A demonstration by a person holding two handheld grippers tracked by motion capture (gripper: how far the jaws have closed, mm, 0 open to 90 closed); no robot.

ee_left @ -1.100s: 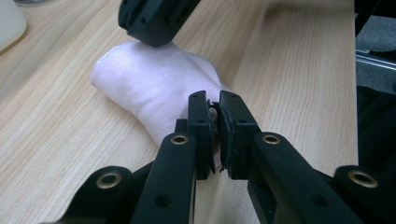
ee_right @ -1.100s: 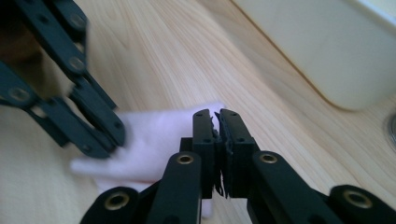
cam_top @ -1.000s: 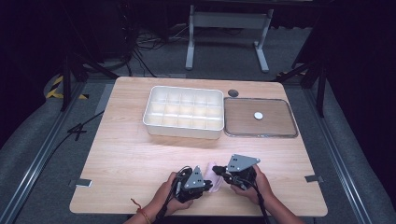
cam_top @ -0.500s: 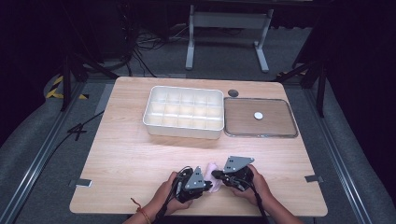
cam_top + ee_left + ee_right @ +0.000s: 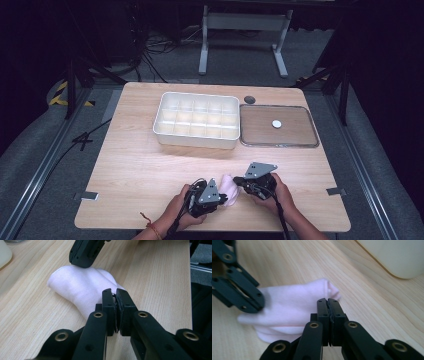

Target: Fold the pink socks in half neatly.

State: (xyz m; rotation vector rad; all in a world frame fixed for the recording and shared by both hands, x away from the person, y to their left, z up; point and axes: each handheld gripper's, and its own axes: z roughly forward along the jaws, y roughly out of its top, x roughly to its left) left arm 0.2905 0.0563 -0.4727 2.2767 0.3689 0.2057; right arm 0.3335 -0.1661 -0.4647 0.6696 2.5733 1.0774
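I pinch the folded pale pink sock (image 5: 229, 187) from both ends at the table's (image 5: 140, 165) near edge, left gripper (image 5: 116, 296) and right gripper (image 5: 328, 303) both clamped on cloth, so next I would lift it together toward the white divided box (image 5: 197, 120).

Bare table (image 5: 135, 170) around both tools; white divided box (image 5: 196, 120) and tray (image 5: 278, 126) well beyond.

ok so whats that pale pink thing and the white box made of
Pale pink thing: soft knitted fabric, probably a sock; a fine weave and rounded folds show. White box: likely matte moulded plastic, with smooth rounded walls and a grid of compartments.
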